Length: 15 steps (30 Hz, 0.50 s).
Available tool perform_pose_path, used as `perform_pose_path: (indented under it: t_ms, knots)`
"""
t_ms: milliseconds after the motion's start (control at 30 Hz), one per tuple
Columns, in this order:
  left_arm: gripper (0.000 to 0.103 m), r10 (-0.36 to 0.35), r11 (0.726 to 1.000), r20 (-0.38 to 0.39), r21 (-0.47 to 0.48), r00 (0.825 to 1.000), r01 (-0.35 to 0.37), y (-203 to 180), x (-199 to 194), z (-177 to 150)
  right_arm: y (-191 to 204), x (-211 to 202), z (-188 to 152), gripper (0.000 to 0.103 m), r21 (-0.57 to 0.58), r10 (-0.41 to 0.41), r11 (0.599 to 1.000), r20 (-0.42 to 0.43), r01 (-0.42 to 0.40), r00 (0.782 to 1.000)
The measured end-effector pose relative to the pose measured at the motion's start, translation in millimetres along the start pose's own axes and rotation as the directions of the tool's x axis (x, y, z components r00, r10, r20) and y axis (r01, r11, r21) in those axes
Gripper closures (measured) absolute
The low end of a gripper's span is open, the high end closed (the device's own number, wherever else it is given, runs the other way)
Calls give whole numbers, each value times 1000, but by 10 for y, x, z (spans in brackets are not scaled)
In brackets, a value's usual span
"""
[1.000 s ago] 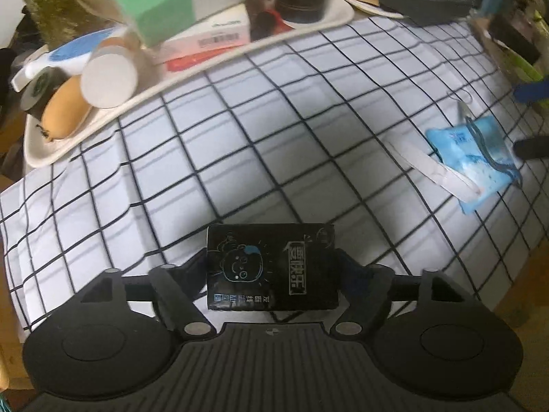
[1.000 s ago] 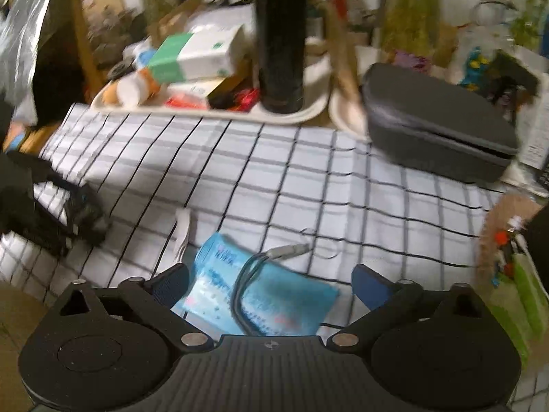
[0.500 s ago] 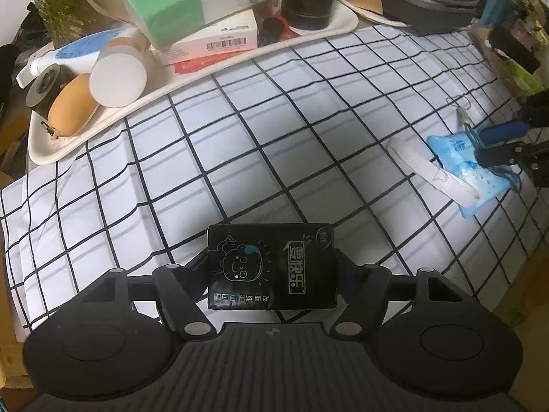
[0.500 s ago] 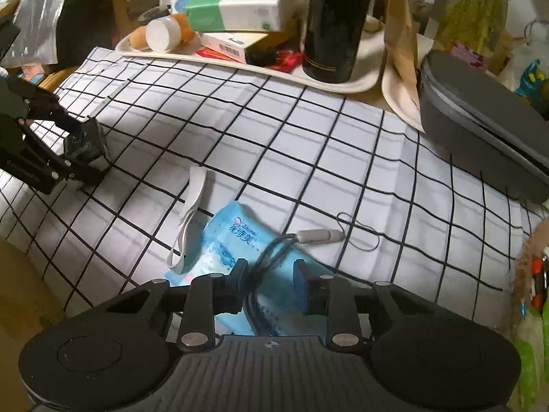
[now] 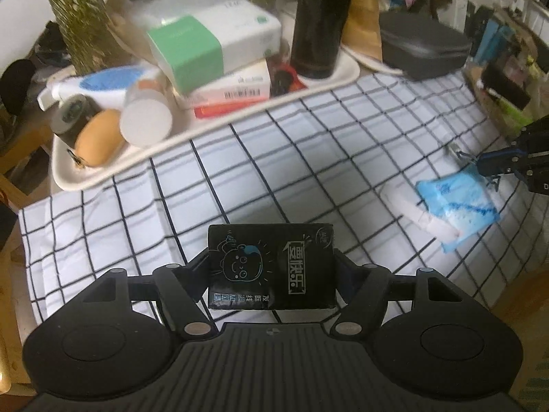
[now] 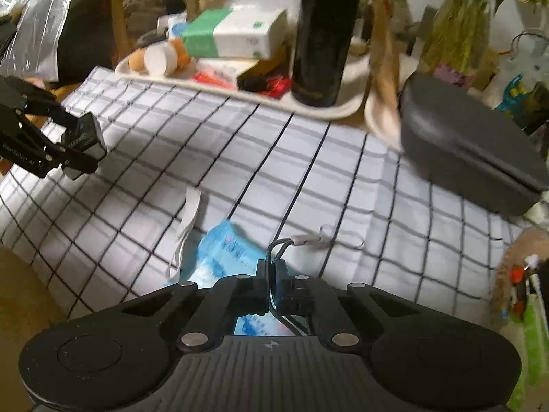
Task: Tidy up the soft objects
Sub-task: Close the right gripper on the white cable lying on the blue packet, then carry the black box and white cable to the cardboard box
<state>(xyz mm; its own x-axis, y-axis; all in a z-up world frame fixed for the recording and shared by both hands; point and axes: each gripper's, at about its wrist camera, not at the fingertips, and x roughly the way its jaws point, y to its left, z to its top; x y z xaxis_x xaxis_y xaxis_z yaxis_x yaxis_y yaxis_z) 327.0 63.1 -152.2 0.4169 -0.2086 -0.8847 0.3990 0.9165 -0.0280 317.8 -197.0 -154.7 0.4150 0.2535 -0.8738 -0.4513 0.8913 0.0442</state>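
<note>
Right now my left gripper (image 5: 271,267) is clamped on a black tissue pack (image 5: 271,266), one finger pressed to each short side. The pack sits level between the fingers with its printed face up, a cartoon face and white characters showing. I hold it low above the checked tablecloth (image 5: 308,158), near the cloth's near edge. From the right wrist camera that same gripper (image 6: 84,144) shows at the far left, reaching in sideways with the pack's end facing me.

My right gripper (image 6: 272,271) is drawn narrow, its fingers pinched on a thin dark cord (image 6: 278,250). The cord loops up out of the fingertips and runs to a small metal clasp and wire ring (image 6: 339,238) lying on the cloth. Just under and beside the fingertips lies a blue tissue packet (image 6: 226,250), flat on the cloth, with a white strip (image 6: 188,219) alongside its left edge. Whether the fingers also catch the packet, I cannot tell. From the left wrist camera the right gripper (image 5: 494,164) comes in from the right edge, tips just above the blue packet (image 5: 456,202).

Further back stands a cream tray (image 5: 206,127) crowded with a green-and-white tissue box (image 5: 212,44), a tall black bottle (image 5: 322,20) and other items. A dark zip case (image 6: 470,151) lies at the right of the cloth.
</note>
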Motion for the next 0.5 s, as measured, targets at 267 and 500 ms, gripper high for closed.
perform_pose_path:
  t_ms: [267,500]
  knots:
    - [34,-12,1000,75,-18,997,13,7,-248,20,31,-305,79,98,-12,-19,1000,66,20,998]
    - [34,-13,1000,123,-15,992,15,-54,-449,-17,180,-604,94,98,-56,-18,998,113,24,993]
